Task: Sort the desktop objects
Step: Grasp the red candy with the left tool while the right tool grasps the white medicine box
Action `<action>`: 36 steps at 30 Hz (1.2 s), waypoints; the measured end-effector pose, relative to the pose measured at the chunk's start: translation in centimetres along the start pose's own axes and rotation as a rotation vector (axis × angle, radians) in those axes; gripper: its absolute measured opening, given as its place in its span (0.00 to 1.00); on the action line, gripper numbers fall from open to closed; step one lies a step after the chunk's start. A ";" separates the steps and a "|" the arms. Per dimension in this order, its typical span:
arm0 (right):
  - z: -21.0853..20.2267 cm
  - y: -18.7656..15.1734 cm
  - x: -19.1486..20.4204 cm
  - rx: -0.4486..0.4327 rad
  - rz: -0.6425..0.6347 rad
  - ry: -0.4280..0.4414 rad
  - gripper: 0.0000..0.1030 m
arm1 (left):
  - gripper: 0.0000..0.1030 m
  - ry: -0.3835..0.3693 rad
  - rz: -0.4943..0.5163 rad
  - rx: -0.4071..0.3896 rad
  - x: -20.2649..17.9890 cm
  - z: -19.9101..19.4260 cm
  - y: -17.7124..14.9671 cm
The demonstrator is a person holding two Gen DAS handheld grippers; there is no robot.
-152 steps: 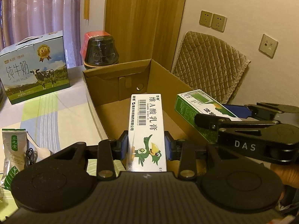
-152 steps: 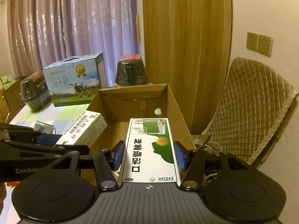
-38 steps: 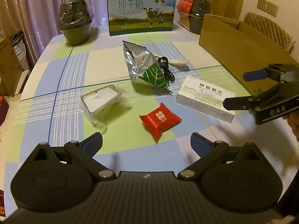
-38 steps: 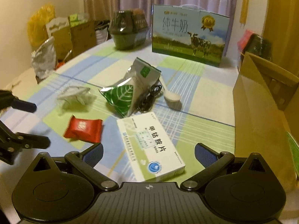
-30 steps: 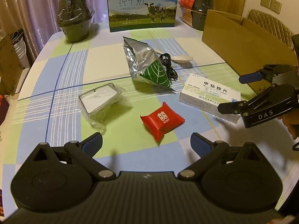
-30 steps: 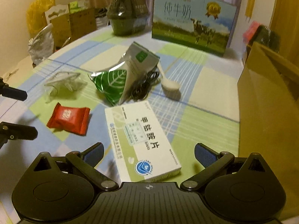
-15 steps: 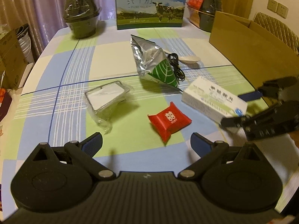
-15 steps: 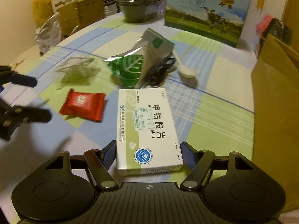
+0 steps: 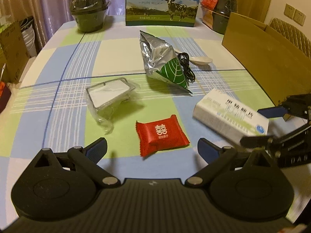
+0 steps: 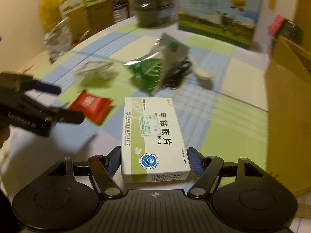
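A white and green medicine box (image 10: 155, 134) sits between the fingers of my right gripper (image 10: 154, 161), which is shut on its near end. In the left wrist view the same box (image 9: 231, 114) looks blurred and tilted, with the right gripper (image 9: 252, 126) clamped on it at the right edge. My left gripper (image 9: 151, 149) is open and low over the table, with a red candy packet (image 9: 161, 135) just ahead of its fingertips. From the right wrist view, the left gripper (image 10: 66, 104) hangs beside that red packet (image 10: 91, 104).
A foil bag with a green leaf (image 9: 165, 62), a black cable (image 9: 186, 66) and a white spoon (image 9: 202, 60) lie mid-table. A plastic-wrapped white item (image 9: 110, 93) lies to the left. An open cardboard box (image 9: 262, 58) stands at the right, a milk carton (image 9: 163, 3) and dark tubs (image 9: 89, 5) at the back.
My right gripper has closed on the medicine box, which now looks raised off the cloth. The left gripper has come nearer to the red packet and stays open.
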State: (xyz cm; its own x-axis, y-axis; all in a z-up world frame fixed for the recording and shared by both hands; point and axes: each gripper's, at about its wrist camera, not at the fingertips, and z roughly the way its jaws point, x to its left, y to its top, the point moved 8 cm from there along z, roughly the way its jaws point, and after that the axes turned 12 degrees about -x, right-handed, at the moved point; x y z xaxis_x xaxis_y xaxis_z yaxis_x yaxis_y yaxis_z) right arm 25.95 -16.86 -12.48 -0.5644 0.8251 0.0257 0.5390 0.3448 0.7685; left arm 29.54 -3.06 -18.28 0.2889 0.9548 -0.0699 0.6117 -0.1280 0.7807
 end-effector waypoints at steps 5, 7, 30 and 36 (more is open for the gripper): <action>0.4 0.2 -1.3 -0.016 0.000 -0.065 0.67 | 0.89 0.013 0.000 -0.016 -0.9 1.3 0.2; 0.5 0.1 -1.7 -0.019 -0.010 -0.086 0.67 | 0.81 0.041 -0.004 -0.013 -1.2 2.1 0.2; 1.4 0.3 -2.5 -0.030 0.054 -0.084 0.80 | 0.38 0.015 0.033 -0.011 -2.7 2.0 -0.9; 1.8 0.5 -2.4 -0.033 0.046 -0.088 0.87 | 0.37 -0.011 0.058 -0.012 -3.3 1.4 -1.4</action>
State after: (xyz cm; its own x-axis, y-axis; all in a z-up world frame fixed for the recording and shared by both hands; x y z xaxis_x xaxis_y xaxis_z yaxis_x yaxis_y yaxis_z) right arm 28.72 -17.83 -13.34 -0.4818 0.8763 0.0067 0.5413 0.2916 0.7887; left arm 28.76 -6.42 -20.01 0.3316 0.9429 -0.0311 0.5849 -0.1796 0.7910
